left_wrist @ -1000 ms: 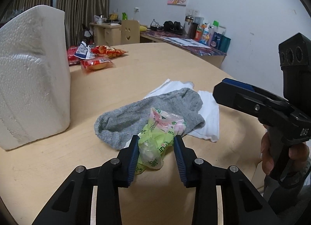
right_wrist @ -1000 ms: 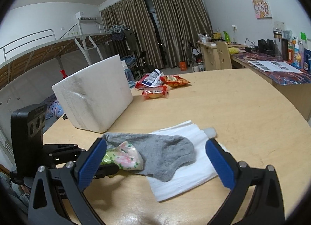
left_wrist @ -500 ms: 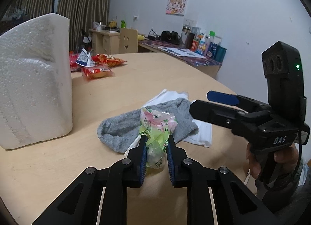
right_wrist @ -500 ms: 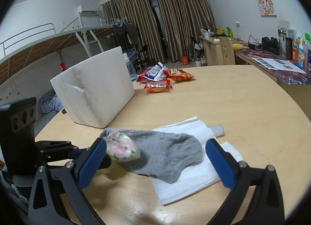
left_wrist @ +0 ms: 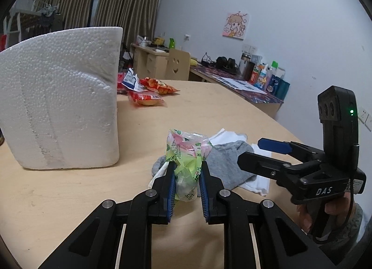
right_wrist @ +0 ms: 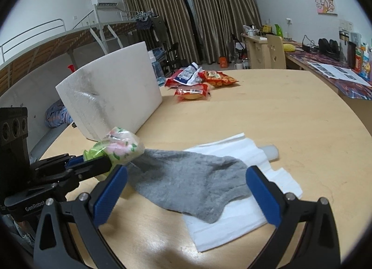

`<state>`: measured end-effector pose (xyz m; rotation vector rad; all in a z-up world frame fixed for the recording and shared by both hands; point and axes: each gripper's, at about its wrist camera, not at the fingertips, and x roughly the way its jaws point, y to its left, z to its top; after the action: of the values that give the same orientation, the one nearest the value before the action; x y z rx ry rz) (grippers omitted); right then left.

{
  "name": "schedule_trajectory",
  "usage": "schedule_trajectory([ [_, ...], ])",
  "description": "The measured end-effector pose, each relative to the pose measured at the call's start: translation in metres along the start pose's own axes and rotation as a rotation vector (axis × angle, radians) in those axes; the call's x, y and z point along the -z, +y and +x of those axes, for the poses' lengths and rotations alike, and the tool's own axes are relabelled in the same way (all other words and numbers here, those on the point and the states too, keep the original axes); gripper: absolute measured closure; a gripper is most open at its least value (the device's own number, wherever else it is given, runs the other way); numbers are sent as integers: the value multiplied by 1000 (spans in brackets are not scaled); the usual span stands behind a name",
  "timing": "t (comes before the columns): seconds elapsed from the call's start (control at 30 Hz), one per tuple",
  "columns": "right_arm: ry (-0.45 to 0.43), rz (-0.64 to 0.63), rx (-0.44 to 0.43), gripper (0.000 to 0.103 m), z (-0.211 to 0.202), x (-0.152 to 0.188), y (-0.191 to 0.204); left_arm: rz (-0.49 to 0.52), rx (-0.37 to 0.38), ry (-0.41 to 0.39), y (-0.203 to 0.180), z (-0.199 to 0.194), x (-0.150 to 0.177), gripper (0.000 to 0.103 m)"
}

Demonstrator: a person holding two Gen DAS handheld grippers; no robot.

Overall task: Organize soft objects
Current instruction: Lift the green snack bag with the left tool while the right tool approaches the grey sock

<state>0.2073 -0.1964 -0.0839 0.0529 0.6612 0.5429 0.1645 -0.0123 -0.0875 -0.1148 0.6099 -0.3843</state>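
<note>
Left gripper [left_wrist: 186,173] fingers clamped on crinkled packet [left_wrist: 187,152], its lower end hidden; right gripper [right_wrist: 186,185] fingers apart.

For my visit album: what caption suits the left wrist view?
Left hand-held gripper pinching a floral plastic packet above a grey sock on a wooden table.
</note>
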Motion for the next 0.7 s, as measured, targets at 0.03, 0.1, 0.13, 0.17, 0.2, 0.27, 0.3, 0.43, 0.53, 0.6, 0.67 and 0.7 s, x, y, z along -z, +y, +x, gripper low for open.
schedule_trajectory([
  [0.03, 6, -2, 2, 0, 1, 0, 0, -2, 1, -1, 0, 0, 0, 83],
  [0.1, 23, 0, 5, 0, 5, -2, 0, -11, -7, -5, 2, -1, -1, 83],
  [0.13, 34, 5, -1, 0, 7, -2, -1, -16, -11, -6, 3, -2, 0, 83],
  [0.17, 38, 9, -1, 0, 9, -3, 0, -21, -13, -5, 4, -2, 0, 83],
  [0.2, 45, 13, 0, 0, 12, -4, 0, -27, -14, -4, 4, -2, 0, 83],
  [0.27, 57, 11, 6, 0, 15, -4, 0, -36, -14, -5, 5, -2, 0, 83],
  [0.3, 62, 10, 10, 0, 16, -4, 0, -38, -12, -5, 6, -2, 0, 83],
  [0.43, 89, 4, 35, 0, 20, -2, 0, -38, -11, -1, 7, -2, 0, 83],
  [0.53, 107, 6, 56, 0, 23, -1, -1, -41, -9, -4, 7, -2, 0, 83],
  [0.6, 113, -3, 71, 0, 23, -1, 0, -45, -11, -5, 8, -2, 0, 83],
  [0.67, 131, -17, 87, 0, 25, 0, 2, -54, -9, -5, 10, -3, -1, 83],
  [0.7, 135, -20, 91, 0, 25, 0, 2, -57, -8, -2, 11, -2, -1, 83],
])
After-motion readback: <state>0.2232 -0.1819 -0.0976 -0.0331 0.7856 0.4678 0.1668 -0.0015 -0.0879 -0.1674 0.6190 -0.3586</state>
